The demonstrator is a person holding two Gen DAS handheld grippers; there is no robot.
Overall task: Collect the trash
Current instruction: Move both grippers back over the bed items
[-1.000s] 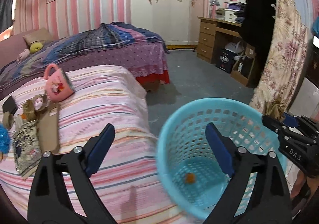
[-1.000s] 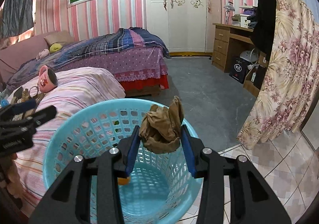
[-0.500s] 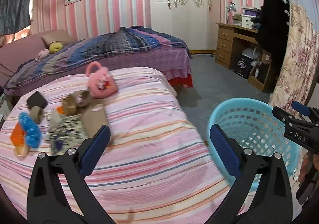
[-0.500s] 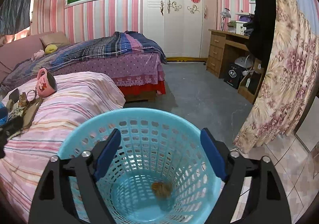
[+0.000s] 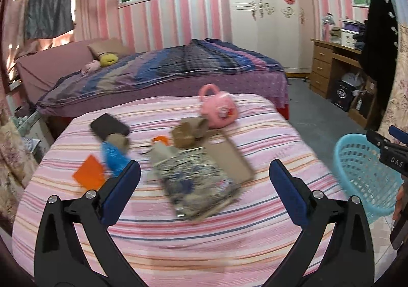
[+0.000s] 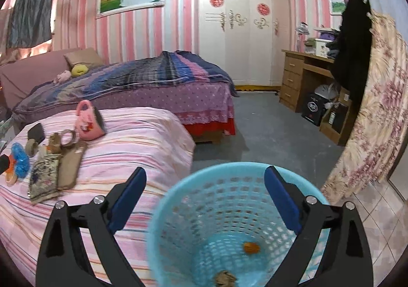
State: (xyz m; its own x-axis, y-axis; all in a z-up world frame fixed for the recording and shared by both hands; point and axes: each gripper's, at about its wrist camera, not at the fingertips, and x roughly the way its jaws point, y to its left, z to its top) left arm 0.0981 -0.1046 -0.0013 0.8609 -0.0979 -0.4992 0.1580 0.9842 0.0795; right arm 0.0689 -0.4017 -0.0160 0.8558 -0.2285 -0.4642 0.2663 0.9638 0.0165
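Note:
My left gripper [image 5: 204, 169] stands open over the pink striped bed [image 5: 178, 231], nothing between its fingers. Ahead of it lies a cluster: a patterned pouch [image 5: 199, 182], a flat brown piece [image 5: 229, 159], crumpled brown paper [image 5: 188, 131], a blue wad [image 5: 114, 159], an orange card [image 5: 89, 174], a black wallet [image 5: 109, 126] and a pink mug [image 5: 219, 109]. My right gripper [image 6: 205, 177] hangs above the blue basket [image 6: 178, 223], its jaws opening and empty. A brown wad [image 6: 224, 278] and an orange scrap [image 6: 251, 247] lie at the basket's bottom.
The basket [image 5: 362, 177] stands on the floor off the bed's right side. A second bed [image 6: 140, 83] with a plaid cover lies behind. A wooden desk [image 6: 306, 77] and a floral curtain [image 6: 377, 108] line the right side; grey floor [image 6: 267, 134] lies between.
My right gripper opened and the brown wad it held dropped into the basket. My left gripper swung left, away from the basket, to face the things on the striped bed.

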